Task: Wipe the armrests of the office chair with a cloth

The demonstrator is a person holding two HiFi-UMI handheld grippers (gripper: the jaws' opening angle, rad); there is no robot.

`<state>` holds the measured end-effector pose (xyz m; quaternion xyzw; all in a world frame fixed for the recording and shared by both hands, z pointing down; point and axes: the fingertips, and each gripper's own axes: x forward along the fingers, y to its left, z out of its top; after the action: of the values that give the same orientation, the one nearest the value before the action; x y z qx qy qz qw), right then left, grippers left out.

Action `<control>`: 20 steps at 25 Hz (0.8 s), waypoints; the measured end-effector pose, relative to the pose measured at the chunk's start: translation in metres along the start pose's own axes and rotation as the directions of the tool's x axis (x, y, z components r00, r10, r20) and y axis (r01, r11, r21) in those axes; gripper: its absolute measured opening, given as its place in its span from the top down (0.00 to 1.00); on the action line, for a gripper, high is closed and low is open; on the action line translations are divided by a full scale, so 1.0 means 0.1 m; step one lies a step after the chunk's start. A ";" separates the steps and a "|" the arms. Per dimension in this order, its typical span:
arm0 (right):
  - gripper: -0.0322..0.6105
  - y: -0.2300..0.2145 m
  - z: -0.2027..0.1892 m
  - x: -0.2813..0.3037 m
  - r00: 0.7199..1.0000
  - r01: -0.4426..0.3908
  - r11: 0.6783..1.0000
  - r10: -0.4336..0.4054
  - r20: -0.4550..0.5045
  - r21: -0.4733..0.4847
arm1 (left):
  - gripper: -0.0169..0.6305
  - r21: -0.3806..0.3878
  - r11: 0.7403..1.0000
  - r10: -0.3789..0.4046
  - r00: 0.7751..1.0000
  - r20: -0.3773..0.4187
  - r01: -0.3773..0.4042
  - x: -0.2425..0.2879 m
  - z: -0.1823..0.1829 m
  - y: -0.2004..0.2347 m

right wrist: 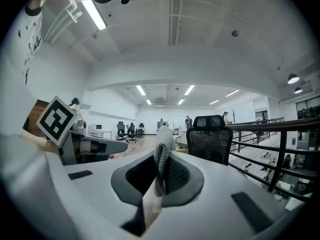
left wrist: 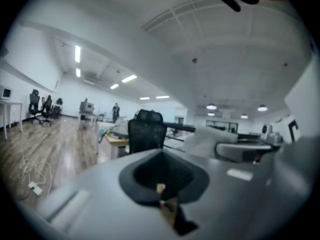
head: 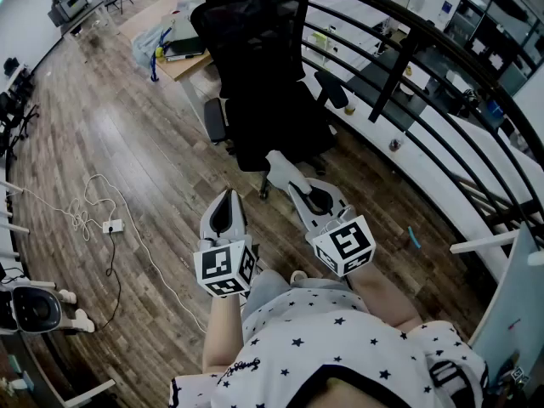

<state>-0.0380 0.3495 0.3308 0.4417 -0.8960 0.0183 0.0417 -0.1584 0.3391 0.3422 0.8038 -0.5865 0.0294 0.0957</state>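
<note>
Cloth [right wrist: 161, 154] stands pinched between the closed jaws of the right tool [right wrist: 159, 176], a pale knitted fold clamped so that its free end juts forward, ready to rub. The left tool [left wrist: 161, 186] looks closed on nothing, though its view is soft; I judge it is carried alongside as a spare. Both point toward the office chair [head: 259, 75], which stands well ahead on the wooden floor [head: 110, 143], just beside a desk [head: 183, 62]. Its armrests [head: 333, 89] are out of reach, so an approach comes first.

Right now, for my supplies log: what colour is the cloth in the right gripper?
The cloth is whitish grey, shown best in the right gripper view.
</note>
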 end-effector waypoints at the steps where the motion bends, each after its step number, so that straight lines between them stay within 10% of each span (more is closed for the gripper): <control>1: 0.91 0.01 0.01 -0.04 1.000 0.000 1.000 0.000 0.000 -0.003 | 0.96 -0.006 1.000 0.000 1.000 0.001 0.000 -0.03 0.00 -0.03; 20: 0.91 0.07 0.02 -0.21 0.999 -0.050 0.999 0.050 0.002 0.004 | 0.96 -0.008 1.000 -0.006 1.000 -0.028 0.005 -0.18 -0.03 -0.34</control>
<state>-0.0311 0.3705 0.3266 0.4194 -0.9067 0.0206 0.0393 -0.1318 0.3659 0.3384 0.8045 -0.5830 0.0378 0.1072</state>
